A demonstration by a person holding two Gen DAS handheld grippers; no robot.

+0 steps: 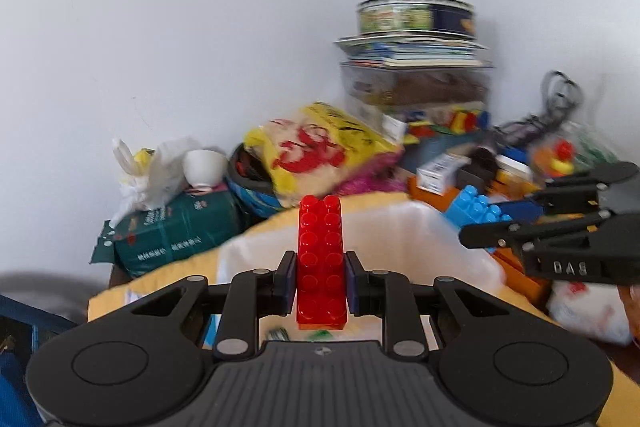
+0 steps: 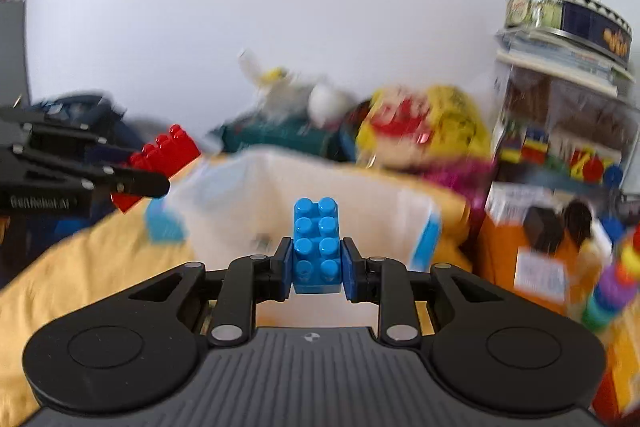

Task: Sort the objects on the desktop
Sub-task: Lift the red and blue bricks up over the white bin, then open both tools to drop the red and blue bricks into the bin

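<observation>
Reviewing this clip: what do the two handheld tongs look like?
Both tongs, left and right, are matte black with ribbed grey-black bodies, round side discs, silver pivot pins and dark blue pads. White lettering marks their sides. No cables or sleeves show.

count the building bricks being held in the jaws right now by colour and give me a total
Red brick, clamped in the left gripper: 1
Blue brick, clamped in the right gripper: 1
Total held: 2

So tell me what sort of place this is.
Probably a lived-in home room, perhaps a child's corner: a round tin on stacked picture books, a clear box of toy bricks and snack bags crowd the wall.
</observation>
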